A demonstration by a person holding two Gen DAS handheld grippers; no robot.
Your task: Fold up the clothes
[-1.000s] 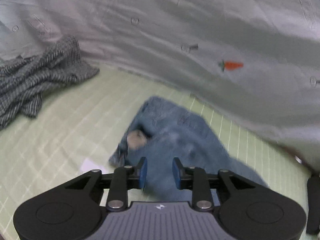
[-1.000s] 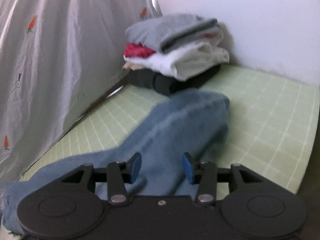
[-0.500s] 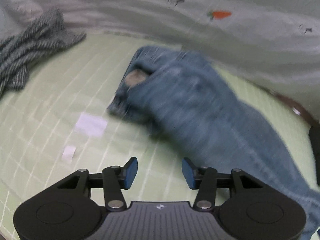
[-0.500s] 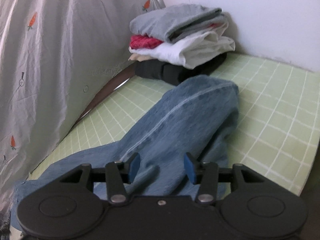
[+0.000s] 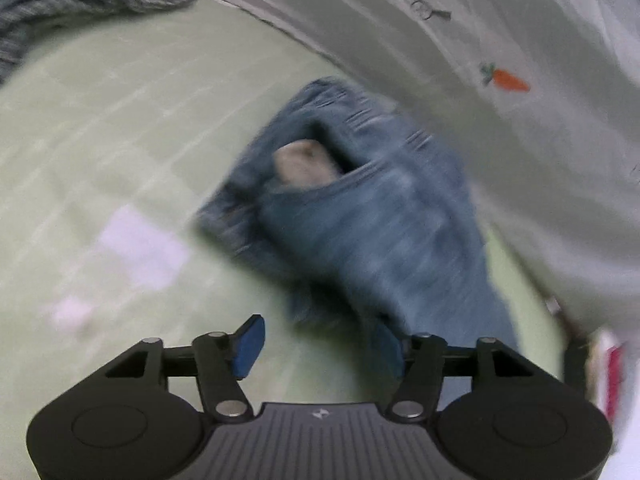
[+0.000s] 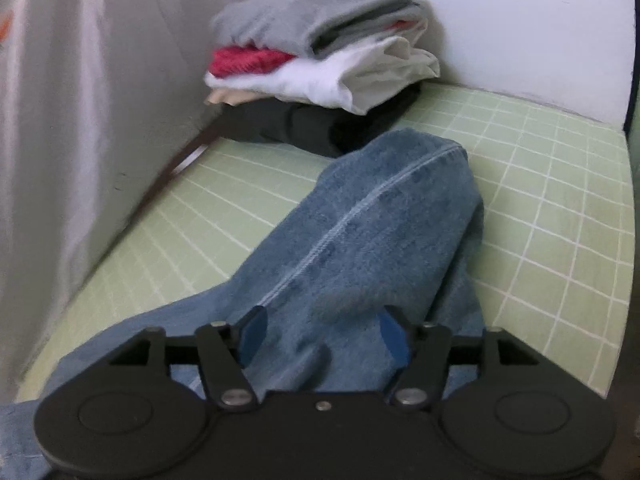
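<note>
A pair of blue jeans point(image 5: 372, 216) lies on the green checked bed sheet point(image 5: 120, 128), its waist end bunched with a pale lining showing. My left gripper point(image 5: 320, 346) is open, just short of the near edge of the waist end, holding nothing. In the right wrist view the jeans legs point(image 6: 372, 232) stretch away from me toward the folded pile. My right gripper point(image 6: 320, 338) is open, low over the denim, with the fabric lying between and under its blue fingertips point(image 6: 252, 336).
A stack of folded clothes point(image 6: 320, 64), grey on top and black at the bottom, sits in the far corner by the white wall. A grey striped garment point(image 5: 72, 4) lies at the far left. A carrot-print curtain point(image 5: 500, 40) runs along the bed.
My left gripper let go of the jeans, opened wide and pulled back from the waist end. My right gripper opened wider and came lower over the legs.
</note>
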